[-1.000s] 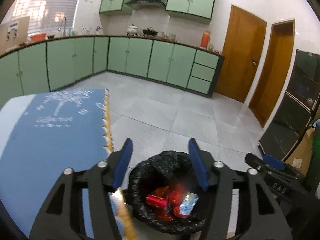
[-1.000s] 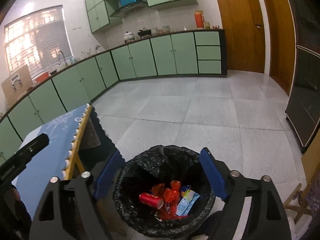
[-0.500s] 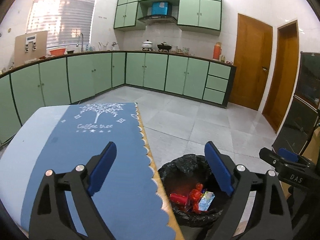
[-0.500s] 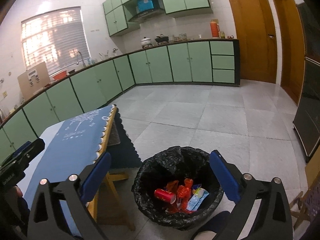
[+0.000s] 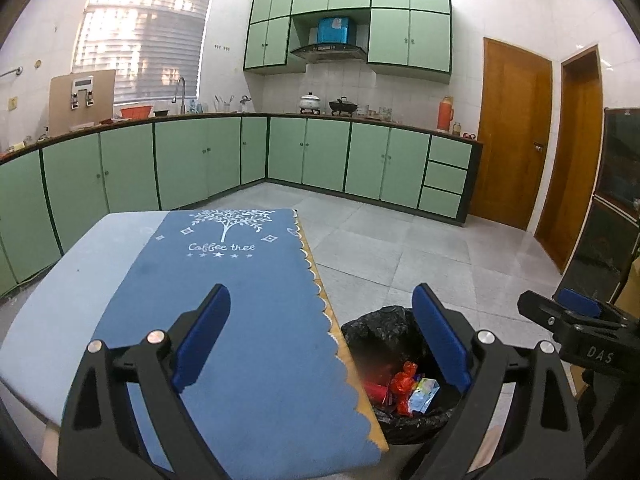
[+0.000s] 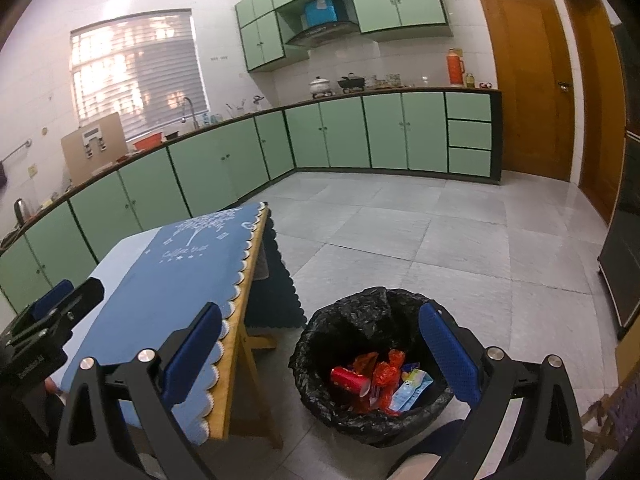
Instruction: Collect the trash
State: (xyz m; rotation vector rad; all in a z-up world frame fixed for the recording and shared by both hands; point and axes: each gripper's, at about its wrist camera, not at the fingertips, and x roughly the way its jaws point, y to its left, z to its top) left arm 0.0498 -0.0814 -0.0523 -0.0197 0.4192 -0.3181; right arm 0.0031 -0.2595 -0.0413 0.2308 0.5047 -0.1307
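A bin lined with a black bag (image 6: 360, 320) stands on the floor to the right of the table; it also shows in the left wrist view (image 5: 380, 328). Inside lie a red can (image 6: 348, 378), red wrappers (image 6: 384, 372) and a light blue packet (image 6: 412, 390). My left gripper (image 5: 320, 340) is open and empty, above the table's right edge. My right gripper (image 6: 320, 356) is open and empty, high above the bin and the table edge. Each gripper shows at the edge of the other's view.
A table with a blue cloth (image 5: 224, 280) printed with a white tree stands left of the bin. Green cabinets (image 5: 320, 156) line the far walls. Wooden doors (image 5: 516, 132) are at the right. A dark cabinet (image 5: 616, 200) stands at the far right.
Both grippers have risen and pulled back from over the bin. The left one has swung left over the table. Both sets of jaws have opened wider.
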